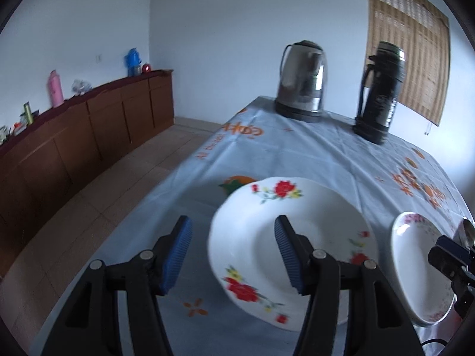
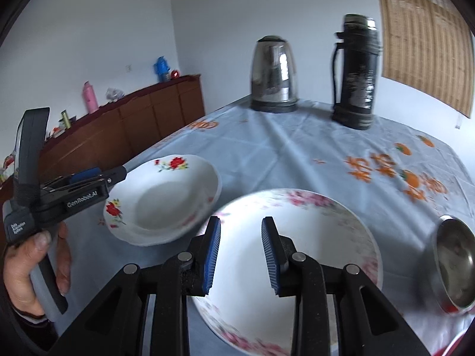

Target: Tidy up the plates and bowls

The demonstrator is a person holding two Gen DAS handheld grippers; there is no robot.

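Observation:
A white deep plate with red flowers lies on the table; it also shows in the right wrist view. My left gripper is open, its jaws straddling the plate's left rim, just above it. A white plate with pink flowers lies to the right; it also shows in the left wrist view. My right gripper is open over that plate's near-left rim, holding nothing. The left gripper also shows from the side in the right wrist view.
A steel bowl sits at the right. A steel kettle and a dark thermos stand at the far end of the table with its light blue cloth. A brown sideboard lines the left wall.

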